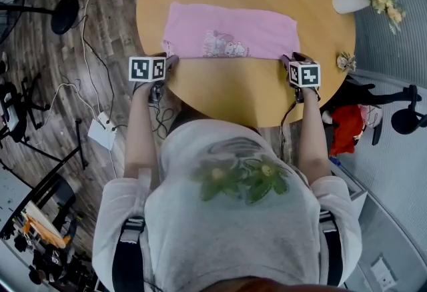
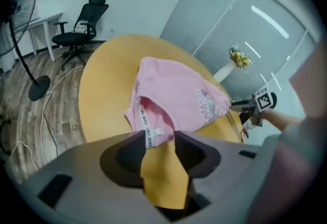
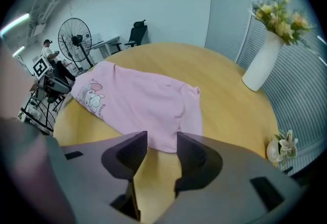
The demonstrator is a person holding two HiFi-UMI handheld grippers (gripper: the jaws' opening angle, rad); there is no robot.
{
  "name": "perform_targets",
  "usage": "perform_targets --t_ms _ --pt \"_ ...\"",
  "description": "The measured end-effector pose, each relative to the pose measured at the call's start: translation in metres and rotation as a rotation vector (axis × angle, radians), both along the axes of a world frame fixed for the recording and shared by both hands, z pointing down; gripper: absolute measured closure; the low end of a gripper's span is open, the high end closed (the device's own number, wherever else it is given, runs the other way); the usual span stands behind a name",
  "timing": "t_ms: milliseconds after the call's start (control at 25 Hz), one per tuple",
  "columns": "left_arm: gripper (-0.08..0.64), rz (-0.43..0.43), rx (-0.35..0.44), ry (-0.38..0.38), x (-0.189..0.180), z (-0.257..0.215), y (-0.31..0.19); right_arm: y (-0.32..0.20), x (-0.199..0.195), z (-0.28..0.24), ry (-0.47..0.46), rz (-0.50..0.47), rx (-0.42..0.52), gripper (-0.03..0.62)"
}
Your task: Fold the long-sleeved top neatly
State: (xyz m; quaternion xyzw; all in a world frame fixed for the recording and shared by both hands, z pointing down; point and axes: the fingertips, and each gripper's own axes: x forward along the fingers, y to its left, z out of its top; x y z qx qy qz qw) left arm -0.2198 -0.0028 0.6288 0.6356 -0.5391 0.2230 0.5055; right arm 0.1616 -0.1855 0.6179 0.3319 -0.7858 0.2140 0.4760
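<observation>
A pink long-sleeved top [image 1: 230, 31] lies folded into a long strip across the round wooden table [image 1: 267, 94], its cartoon print facing up near the front edge. My left gripper [image 1: 168, 63] is at the strip's near left corner. In the left gripper view its jaws [image 2: 159, 136] stand apart, with the hem and white label [image 2: 149, 133] lying at the tips and bare table in the gap. My right gripper [image 1: 288, 61] is at the near right corner. It [image 3: 162, 138] is open, with the pink top's edge [image 3: 163, 141] just beyond its tips.
A white vase of flowers [image 1: 350, 1] stands at the table's far right, with a small flower ornament [image 1: 345, 61] near the right rim. A fan base [image 1: 65, 14] and cables lie on the floor to the left. A black office chair [image 2: 82, 28] stands beyond the table.
</observation>
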Motion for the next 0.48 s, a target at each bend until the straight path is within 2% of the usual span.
perform_targets --t_ms 80,160,280,320,400,480 --pt "0.382 -0.032 -0.002 0.071 0.015 0.002 -0.001 0.011 -0.013 0.001 -0.014 -0.021 -0.003 0.419" --pt "0.38 -0.085 -0.011 0.101 0.023 0.008 -0.004 0.025 -0.026 0.002 -0.026 -0.04 -0.015 0.419" --pt "0.394 -0.177 -0.043 0.067 0.018 0.016 -0.01 0.044 -0.043 0.001 -0.058 -0.054 -0.027 0.419" --pt "0.432 -0.196 -0.055 0.053 0.015 0.017 -0.01 0.05 -0.047 0.001 -0.07 -0.055 -0.033 0.419" --pt "0.492 -0.192 -0.061 0.043 0.015 0.018 -0.011 0.06 -0.057 0.001 -0.093 -0.057 -0.044 0.419" --pt "0.514 -0.156 -0.042 0.038 0.013 0.015 -0.013 0.067 -0.068 0.0 -0.116 -0.064 -0.055 0.419"
